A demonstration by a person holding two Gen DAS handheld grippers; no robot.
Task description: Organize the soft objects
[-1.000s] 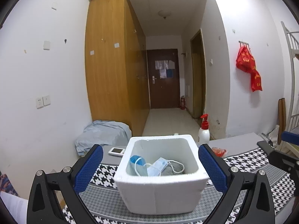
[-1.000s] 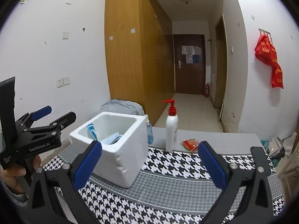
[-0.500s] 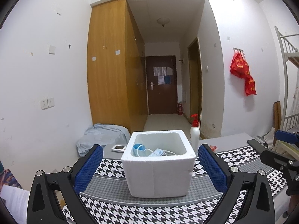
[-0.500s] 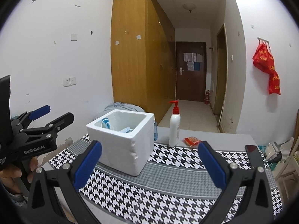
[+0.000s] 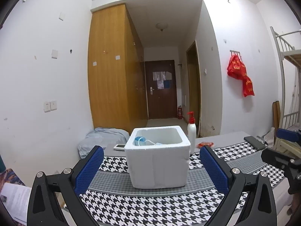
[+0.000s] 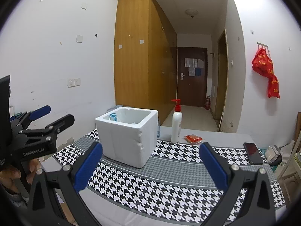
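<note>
A white foam box (image 5: 157, 162) stands on the houndstooth cloth (image 5: 150, 205). Inside it lie blue face masks (image 5: 140, 141) with white ear loops, mostly hidden by the box wall. My left gripper (image 5: 151, 167) is open, held back from the box's near side with nothing between its blue pads. In the right wrist view the same foam box (image 6: 128, 137) sits ahead to the left, with a blue mask edge (image 6: 112, 117) showing over its rim. My right gripper (image 6: 150, 166) is open and empty, well short of the box.
A white pump bottle (image 6: 176, 125) with a red top stands right of the box, with a red packet (image 6: 193, 139) beside it. A black phone (image 6: 253, 153) lies at the cloth's right end. A small white device (image 5: 119, 146) and a grey bundle (image 5: 103, 139) are behind the box.
Both grippers have drawn back and lowered away from the foam box, which now looks smaller and shows less of its inside. Both stay open and empty.
</note>
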